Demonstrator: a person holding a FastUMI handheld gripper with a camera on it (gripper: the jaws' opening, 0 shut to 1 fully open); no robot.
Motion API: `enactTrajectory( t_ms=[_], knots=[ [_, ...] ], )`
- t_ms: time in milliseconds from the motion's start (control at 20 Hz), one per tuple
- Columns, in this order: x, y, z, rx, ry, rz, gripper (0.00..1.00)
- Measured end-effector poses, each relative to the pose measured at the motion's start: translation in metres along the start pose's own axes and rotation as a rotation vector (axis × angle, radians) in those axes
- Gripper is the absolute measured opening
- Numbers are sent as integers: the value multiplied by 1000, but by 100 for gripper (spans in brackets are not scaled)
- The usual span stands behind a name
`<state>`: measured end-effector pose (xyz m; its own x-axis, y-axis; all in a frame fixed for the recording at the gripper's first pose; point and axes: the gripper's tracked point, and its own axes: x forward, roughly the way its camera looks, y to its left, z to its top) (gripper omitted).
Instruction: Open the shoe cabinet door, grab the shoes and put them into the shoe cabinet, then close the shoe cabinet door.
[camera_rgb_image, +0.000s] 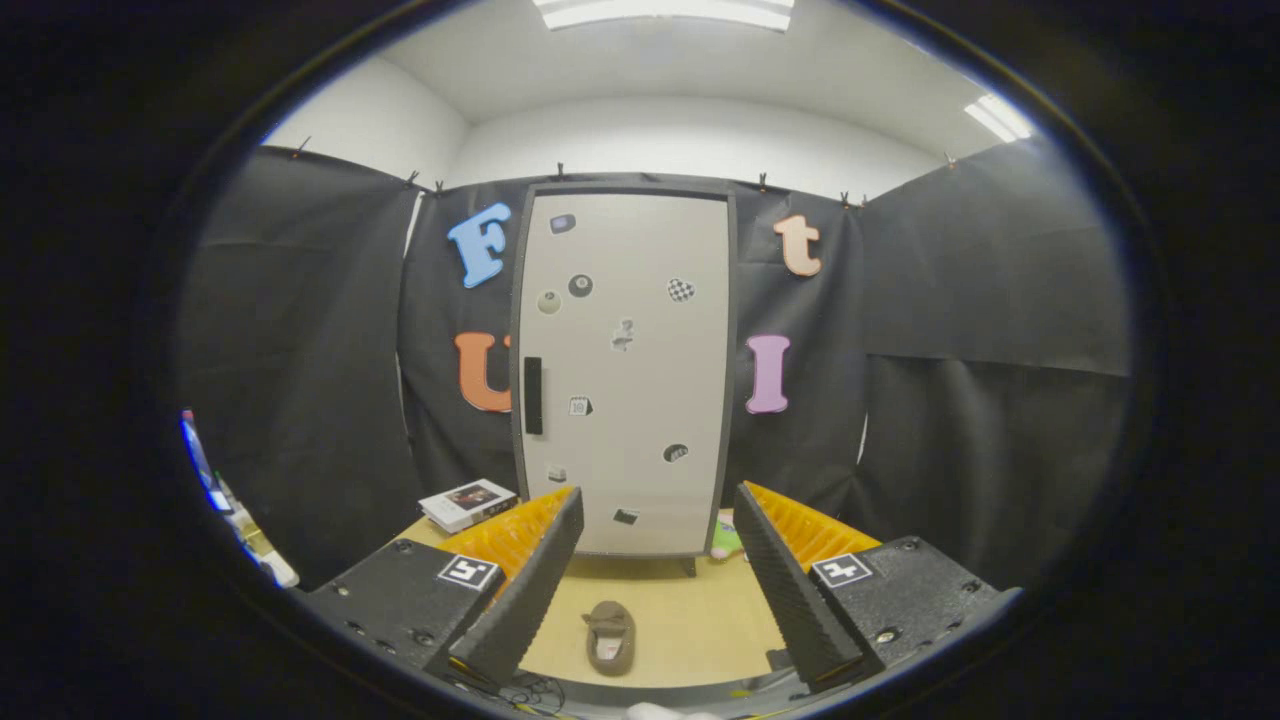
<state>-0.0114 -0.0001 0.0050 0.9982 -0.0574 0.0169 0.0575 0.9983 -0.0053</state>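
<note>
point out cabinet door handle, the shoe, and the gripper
door handle (533, 396): gripper view, middle of the black bar on the shut cabinet door.
shoe (609, 637): gripper view, its upper, on the table between the fingers.
gripper (657, 515): gripper view, open gap between fingertips.

Ahead of you the cabinet door (625, 370) looks smooth and matt, the table (690, 620) pale wood, the slipper (609, 637) soft and fuzzy, the fingers (530, 590) ribbed.

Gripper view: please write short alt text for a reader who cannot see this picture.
A tall shoe cabinet stands with its door shut, a dark handle on the door's left edge. One brown shoe lies on the table between the spread fingers of the open hand-held gripper, which holds nothing.
</note>
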Motion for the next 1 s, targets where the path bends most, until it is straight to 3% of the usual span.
enactTrajectory(
  t_ms=[350, 1000],
  knots=[
    [26, 14, 5, -7, -13, -7, 99],
    [202, 123, 33, 57, 2, 117, 99]
  ],
)
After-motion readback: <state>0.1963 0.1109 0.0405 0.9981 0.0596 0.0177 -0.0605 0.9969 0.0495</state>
